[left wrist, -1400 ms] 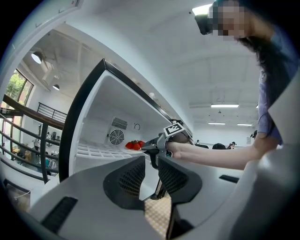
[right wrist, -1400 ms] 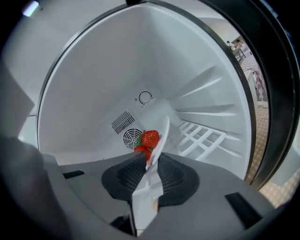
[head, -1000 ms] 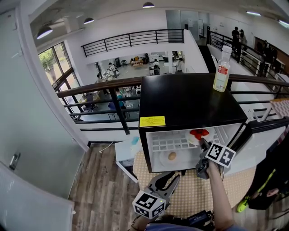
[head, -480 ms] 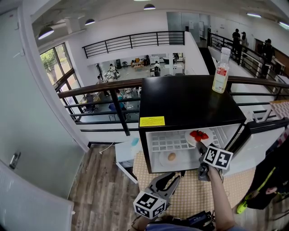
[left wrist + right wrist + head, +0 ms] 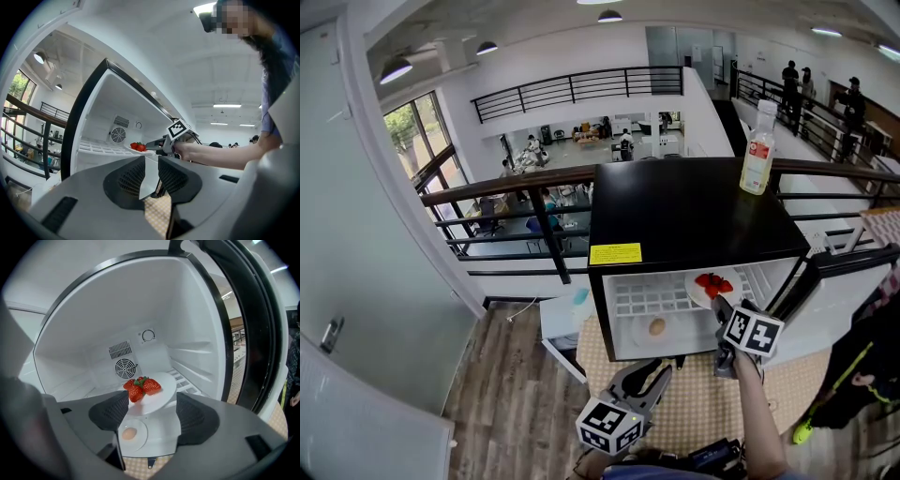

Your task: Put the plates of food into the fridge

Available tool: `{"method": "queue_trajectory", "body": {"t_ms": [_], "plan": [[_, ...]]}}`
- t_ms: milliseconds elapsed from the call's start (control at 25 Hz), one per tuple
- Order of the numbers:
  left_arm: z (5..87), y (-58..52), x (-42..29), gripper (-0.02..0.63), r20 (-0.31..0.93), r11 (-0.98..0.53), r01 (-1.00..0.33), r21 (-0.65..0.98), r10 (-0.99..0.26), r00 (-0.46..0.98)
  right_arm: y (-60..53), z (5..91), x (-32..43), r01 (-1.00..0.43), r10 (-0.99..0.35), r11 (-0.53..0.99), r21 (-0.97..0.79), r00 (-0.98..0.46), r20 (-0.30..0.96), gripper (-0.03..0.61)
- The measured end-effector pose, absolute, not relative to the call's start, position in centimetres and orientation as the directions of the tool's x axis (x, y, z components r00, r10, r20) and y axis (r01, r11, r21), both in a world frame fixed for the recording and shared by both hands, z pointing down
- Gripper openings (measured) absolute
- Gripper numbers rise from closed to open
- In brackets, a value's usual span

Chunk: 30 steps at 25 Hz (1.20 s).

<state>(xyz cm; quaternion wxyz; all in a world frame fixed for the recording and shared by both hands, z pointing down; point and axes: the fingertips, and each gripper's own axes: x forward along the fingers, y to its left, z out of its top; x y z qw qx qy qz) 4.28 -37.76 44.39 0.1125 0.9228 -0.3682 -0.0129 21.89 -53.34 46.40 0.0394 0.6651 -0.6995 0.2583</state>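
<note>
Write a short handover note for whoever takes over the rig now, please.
Left hand-held gripper: slightly open, empty, outside the black-topped mini fridge.
Right hand-held gripper: jaws have just been opening around the rim of the white plate of red strawberries, ungripped on the upper wire shelf.
Small white plate with a brown egg: below it.
Done: both plates in.
Left: withdraw, close the open door.

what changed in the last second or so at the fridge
The right gripper has just been opening its jaws and let go of the white plate of red strawberries, now resting on the upper wire shelf of the black fridge, its near edge between the open jaws. The left gripper, the white plate with an egg below and the plastic bottle on top stayed put.
</note>
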Motion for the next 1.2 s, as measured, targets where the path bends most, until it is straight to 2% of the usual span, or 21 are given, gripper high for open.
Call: {"method": "queue_trajectory", "body": {"t_ms": [320, 600, 760, 1200], "plan": [[44.4, -37.4, 3.9, 0.092, 0.058, -0.705, -0.676, 0.212, -0.682, 0.729, -51.2, 44.8, 20.8, -0.933, -0.923, 0.039, -0.357, -0.171, 0.345, 0.305], [44.5, -36.8, 3.6, 0.092, 0.062, -0.71, -0.67, 0.216, -0.675, 0.735, -46.9, 44.3, 17.6, -0.893, -0.907, 0.157, -0.422, -0.299, 0.297, 0.297], [44.5, -36.1, 3.4, 0.092, 0.058, -0.719, -0.66, 0.219, -0.665, 0.744, -43.8, 44.3, 16.1, -0.888, -0.906, 0.178, -0.424, -0.316, 0.282, 0.203], [45.5, -33.0, 1.9, 0.092, 0.084, -0.75, -0.622, 0.222, -0.621, 0.779, -35.8, 46.3, 11.5, -0.881, -0.893, 0.211, -0.424, -0.35, 0.284, 0.103]]}}
